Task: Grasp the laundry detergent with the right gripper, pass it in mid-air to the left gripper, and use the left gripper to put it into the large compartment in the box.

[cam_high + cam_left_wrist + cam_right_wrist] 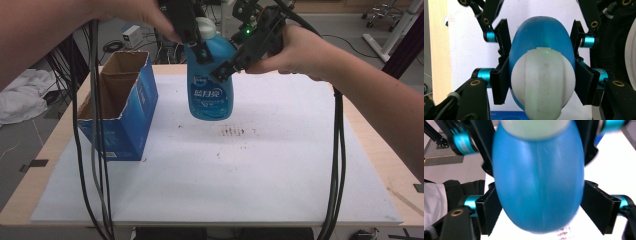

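An open blue cardboard box (122, 112) stands on the white mat (260, 180) to the left of the blue detergent bottle (211, 82), top flaps up, brown inside showing. Dark specks (232, 132) mark the mat just below and right of the bottle. Black cables (95, 165) hang down in front of the box, and another cable (337, 165) drops well to the right of the bottle. Behind the table, left of the box, white cloth (22, 95) lies on the floor.

The bottle hangs upright above the mat, clear of it, with its white cap (206, 27) uppermost.

The left gripper (196, 45) comes down onto the bottle's shoulder from above. In the left gripper view its jaws press against both sides of the blue body (541, 37) just under the white cap (543, 82), closed as far as the bottle allows.

The right gripper (231, 62) reaches in from the bottle's right. In the right gripper view its jaws straddle the blue body (539, 182); the left one lies against it, the right one stands slightly off, so whether it grips firmly cannot be told.
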